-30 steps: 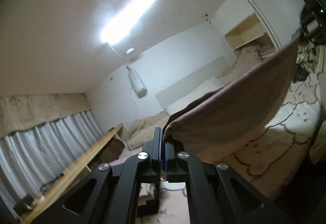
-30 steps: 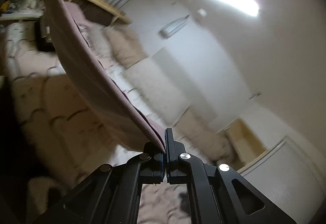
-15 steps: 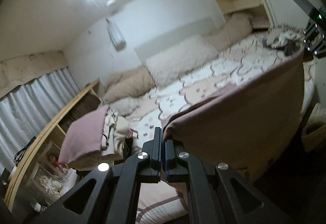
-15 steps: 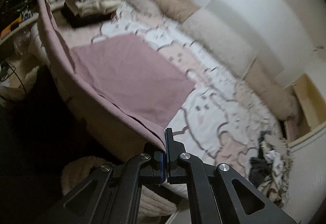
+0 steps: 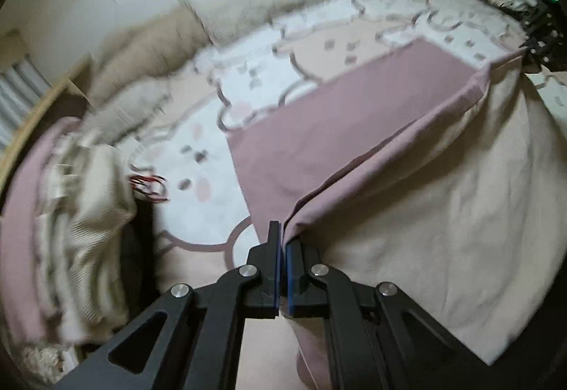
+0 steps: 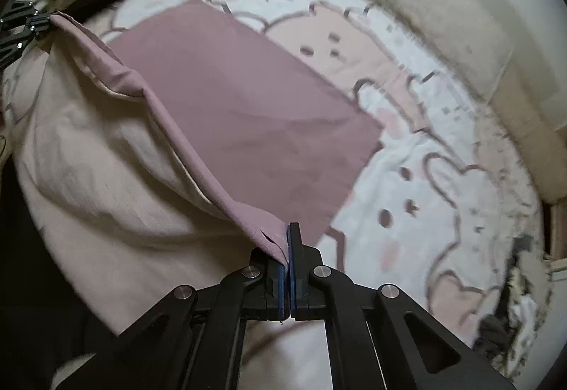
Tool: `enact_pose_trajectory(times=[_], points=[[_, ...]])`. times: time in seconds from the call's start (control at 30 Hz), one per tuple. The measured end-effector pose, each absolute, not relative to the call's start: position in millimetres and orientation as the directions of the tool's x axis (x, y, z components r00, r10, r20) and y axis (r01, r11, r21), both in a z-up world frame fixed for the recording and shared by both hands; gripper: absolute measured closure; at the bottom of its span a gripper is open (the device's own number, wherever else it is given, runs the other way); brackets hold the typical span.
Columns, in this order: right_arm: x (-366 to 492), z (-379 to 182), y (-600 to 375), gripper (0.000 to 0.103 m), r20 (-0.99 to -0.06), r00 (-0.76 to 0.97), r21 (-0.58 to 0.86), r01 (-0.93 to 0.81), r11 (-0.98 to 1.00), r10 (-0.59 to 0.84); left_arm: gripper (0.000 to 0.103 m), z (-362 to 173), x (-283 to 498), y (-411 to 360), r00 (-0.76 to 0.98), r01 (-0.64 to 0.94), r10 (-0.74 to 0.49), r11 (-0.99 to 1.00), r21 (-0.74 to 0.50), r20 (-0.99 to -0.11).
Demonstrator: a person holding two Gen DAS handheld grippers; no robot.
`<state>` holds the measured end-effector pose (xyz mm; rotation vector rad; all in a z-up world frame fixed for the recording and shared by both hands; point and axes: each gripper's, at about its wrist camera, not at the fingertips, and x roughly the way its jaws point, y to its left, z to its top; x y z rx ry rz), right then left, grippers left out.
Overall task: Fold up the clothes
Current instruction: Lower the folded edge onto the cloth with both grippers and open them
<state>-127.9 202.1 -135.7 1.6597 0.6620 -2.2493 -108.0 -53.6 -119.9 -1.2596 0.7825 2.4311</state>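
A mauve cloth with a cream underside [image 5: 354, 128] [image 6: 241, 106] is stretched between my two grippers. Its far half lies flat on the bed and its near edge is held up as a fold. My left gripper [image 5: 282, 241] is shut on one near corner. My right gripper [image 6: 287, 244] is shut on the other near corner. The right gripper also shows at the right edge of the left wrist view [image 5: 542, 46], and the left gripper at the left edge of the right wrist view [image 6: 21, 25].
The bed has a white and pink bunny-print cover [image 5: 248, 78] [image 6: 418, 156]. A stack of folded clothes [image 5: 63, 213] sits at the left. Beige pillows [image 6: 425, 0] line the far side. A loose clothes heap [image 6: 514, 290] lies at the right.
Both grippers have swung down from pointing at the ceiling to pointing at the bed. The cloth has come down with them, and its far half now lies flat on the cover.
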Motion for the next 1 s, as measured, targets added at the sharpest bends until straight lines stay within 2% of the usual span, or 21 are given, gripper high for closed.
enact_pose_trajectory(times=[0.17, 0.3, 0.6, 0.77, 1.0], points=[[-167, -182, 206, 0.102, -0.98, -0.198, -0.114, 0.439, -0.891, 0.028, 0.1, -136, -152, -46, -0.51, -0.523, 0.005, -0.795, 0.306, -0.86], [-191, -186, 218, 0.102, -0.986, -0.162, -0.042, 0.394, -0.918, -0.025, 0.1, -138, -184, -42, -0.477, -0.54, -0.004, -0.788, 0.296, -0.879], [-268, -183, 241, 0.102, -0.98, -0.201, -0.072, 0.305, -0.95, 0.01, 0.1, -150, -268, -38, -0.382, -0.516, -0.012, -0.827, 0.224, -0.924], [-300, -190, 239, 0.102, -0.981, -0.192, -0.097, 0.305, -0.947, 0.039, 0.1, -163, -294, -35, -0.337, -0.519, -0.046, -0.824, 0.226, -0.94], [-321, -214, 239, 0.102, -0.989, -0.135, -0.097, 0.298, -0.95, 0.059, 0.098, -177, -317, -37, -0.297, -0.505, -0.032, -0.843, 0.185, -0.954]])
